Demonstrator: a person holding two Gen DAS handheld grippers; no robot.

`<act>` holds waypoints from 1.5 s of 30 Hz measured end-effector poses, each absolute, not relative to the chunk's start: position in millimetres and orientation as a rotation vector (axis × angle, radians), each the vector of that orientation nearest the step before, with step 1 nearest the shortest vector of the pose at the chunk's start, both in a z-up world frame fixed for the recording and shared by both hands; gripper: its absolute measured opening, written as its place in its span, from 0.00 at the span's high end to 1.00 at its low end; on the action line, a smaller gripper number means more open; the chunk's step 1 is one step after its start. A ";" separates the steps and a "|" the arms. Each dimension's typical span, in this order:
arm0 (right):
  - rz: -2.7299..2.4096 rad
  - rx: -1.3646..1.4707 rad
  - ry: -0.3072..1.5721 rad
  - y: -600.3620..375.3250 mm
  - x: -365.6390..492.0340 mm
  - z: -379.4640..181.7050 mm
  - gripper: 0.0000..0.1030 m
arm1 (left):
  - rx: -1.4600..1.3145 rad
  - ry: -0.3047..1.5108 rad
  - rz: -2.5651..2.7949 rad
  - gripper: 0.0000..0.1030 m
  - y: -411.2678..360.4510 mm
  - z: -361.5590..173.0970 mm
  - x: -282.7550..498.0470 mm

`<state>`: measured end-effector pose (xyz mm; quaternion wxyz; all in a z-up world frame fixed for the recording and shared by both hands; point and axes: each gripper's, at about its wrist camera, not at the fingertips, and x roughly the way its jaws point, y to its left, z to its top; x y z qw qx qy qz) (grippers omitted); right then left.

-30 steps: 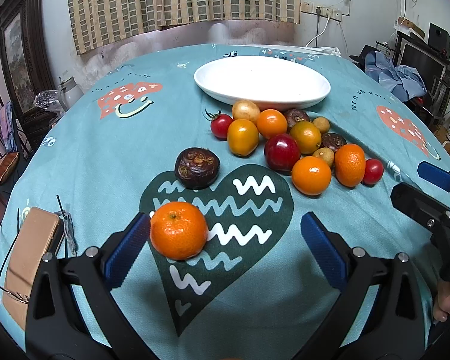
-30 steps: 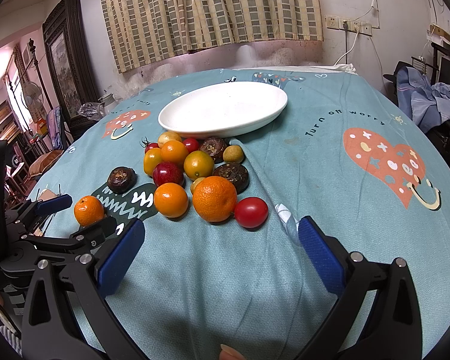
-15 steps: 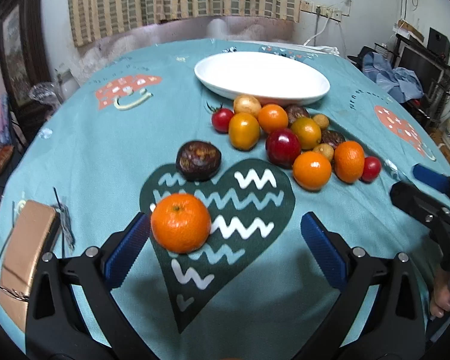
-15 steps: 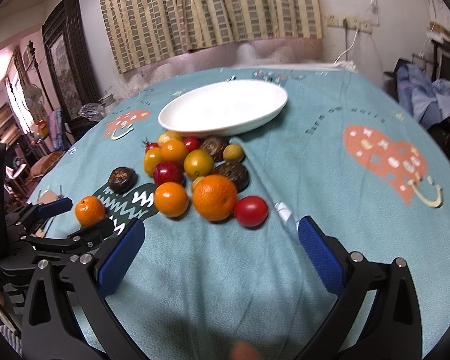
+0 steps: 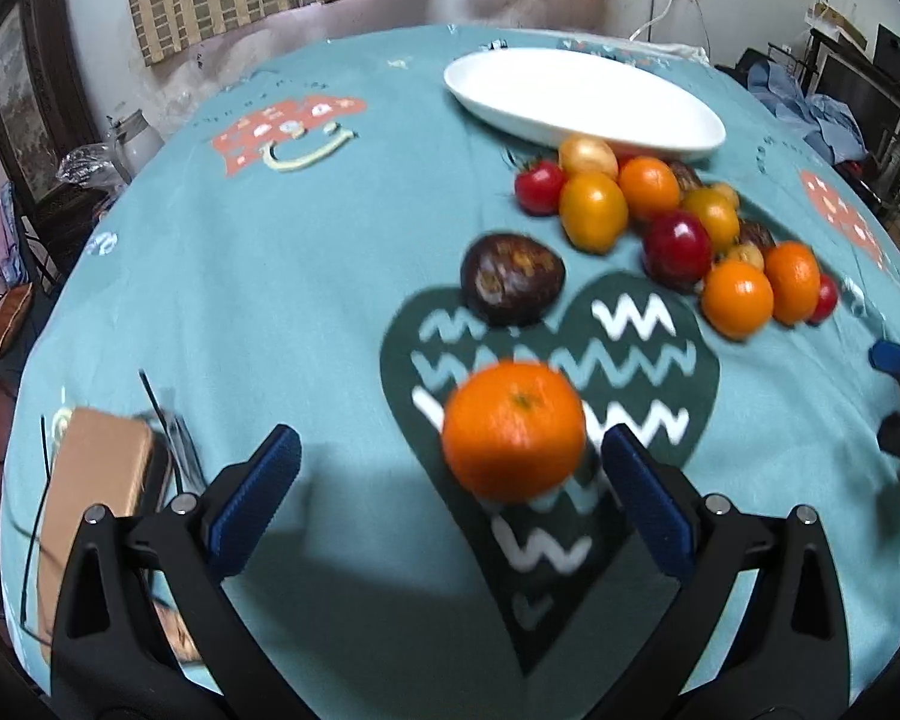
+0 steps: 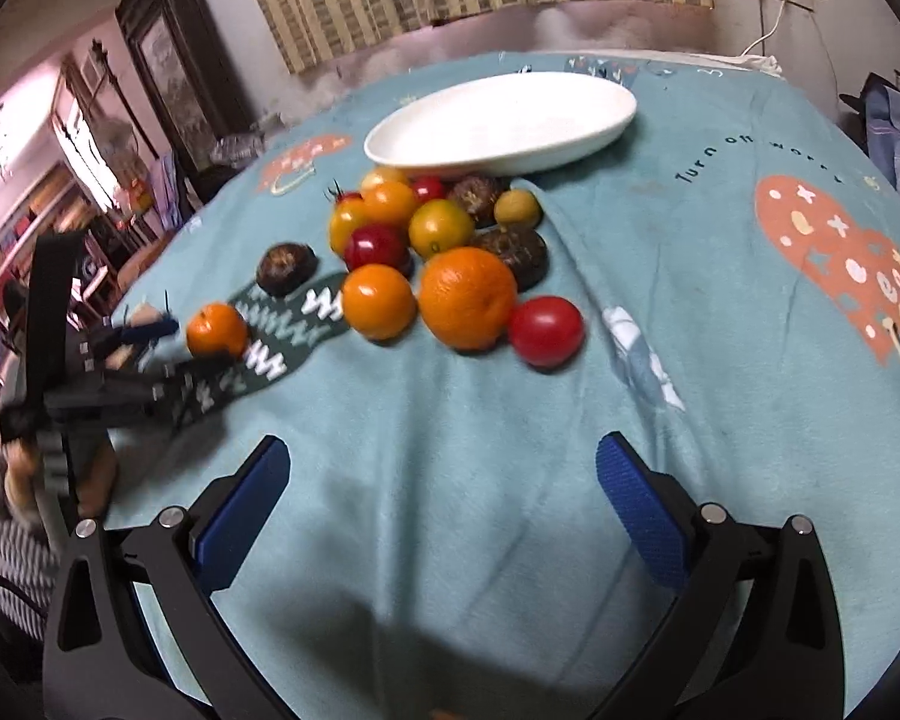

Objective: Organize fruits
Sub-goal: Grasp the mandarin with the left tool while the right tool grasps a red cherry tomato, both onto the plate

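Observation:
An orange mandarin [image 5: 513, 429] lies on the teal tablecloth between the open fingers of my left gripper [image 5: 450, 498], nearer the right finger; it also shows in the right wrist view [image 6: 216, 330]. A dark wrinkled fruit [image 5: 513, 278] lies just beyond it. A cluster of oranges, tomatoes and dark fruits [image 5: 678, 234] lies in front of an empty white oval plate [image 5: 582, 99]. My right gripper [image 6: 444, 510] is open and empty, short of a big orange [image 6: 468, 297] and a red tomato [image 6: 546, 330].
A brown case [image 5: 99, 468] with cables lies at the table's left edge beside my left gripper. A clear wrapper [image 6: 639, 354] lies right of the tomato. Furniture and clothes stand around the round table.
My left gripper has swung left, so the mandarin now lies nearer its right finger. The right gripper has moved slightly closer to the fruit cluster. Both stay open.

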<state>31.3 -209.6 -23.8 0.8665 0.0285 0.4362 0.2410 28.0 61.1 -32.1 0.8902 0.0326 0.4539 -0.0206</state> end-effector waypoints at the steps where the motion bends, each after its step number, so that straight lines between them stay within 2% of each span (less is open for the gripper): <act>1: 0.491 0.050 0.905 -211.1 32.5 -23.6 0.01 | 0.063 0.939 -0.049 0.02 60.5 -31.3 29.6; 4: 0.471 0.036 0.894 -214.5 35.5 -23.1 0.01 | 0.045 0.948 -0.084 0.06 57.2 -34.6 31.8; 5: 0.469 0.033 0.898 -214.0 37.1 -24.2 0.01 | 0.053 0.950 -0.085 0.14 55.6 -35.1 31.7; 8: 0.474 0.013 0.918 -209.8 42.3 -27.1 0.01 | 0.045 0.933 -0.100 0.17 56.0 -31.3 31.2; 9: 0.468 0.006 0.920 -209.2 44.7 -27.2 0.01 | 0.040 0.937 -0.113 0.29 55.7 -31.5 31.2; 10: 0.468 0.014 0.911 -209.9 46.3 -25.9 0.01 | 0.038 0.944 -0.123 0.35 55.0 -32.5 32.4; 11: 0.466 0.015 0.906 -210.2 47.6 -24.4 0.01 | 0.038 0.955 -0.130 0.46 54.3 -33.8 33.3; 15: 0.463 -0.001 0.884 -210.4 50.8 -22.0 0.01 | 0.039 0.953 -0.144 0.55 53.3 -33.3 32.9; 16: 0.461 -0.007 0.879 -210.1 50.7 -22.0 0.04 | 0.038 0.951 -0.146 0.55 52.8 -33.2 32.4; 17: 0.460 -0.014 0.875 -209.9 50.8 -22.2 0.14 | 0.034 0.949 -0.147 0.55 53.2 -32.7 31.7; 19: 0.475 -0.021 0.886 -209.5 53.3 -24.2 0.26 | 0.027 0.945 -0.148 0.55 54.1 -32.4 31.6; 27: 0.442 -0.087 0.880 -205.3 67.4 -25.9 0.36 | 0.015 0.941 -0.155 0.55 56.5 -31.0 31.3; 29: 0.441 -0.102 0.895 -202.7 74.5 -28.8 0.51 | 0.015 0.944 -0.155 0.55 56.5 -30.5 31.3; 31: 0.451 -0.100 0.922 -201.5 83.0 -33.3 0.56 | 0.016 0.944 -0.155 0.55 56.5 -30.8 31.4; 36: 0.477 -0.087 0.945 -203.9 91.4 -36.7 0.57 | 0.028 0.949 -0.156 0.55 55.0 -31.6 32.5; 38: 0.485 -0.071 0.940 -206.5 90.8 -35.3 0.68 | 0.025 0.948 -0.157 0.55 55.0 -31.5 32.4; 39: 0.485 -0.057 0.935 -209.5 90.1 -34.0 0.69 | 0.020 0.945 -0.158 0.55 55.3 -30.9 32.4; 45: 0.493 0.016 0.880 -225.2 80.5 -16.7 0.70 | -0.002 0.918 -0.177 0.56 53.2 -19.0 36.2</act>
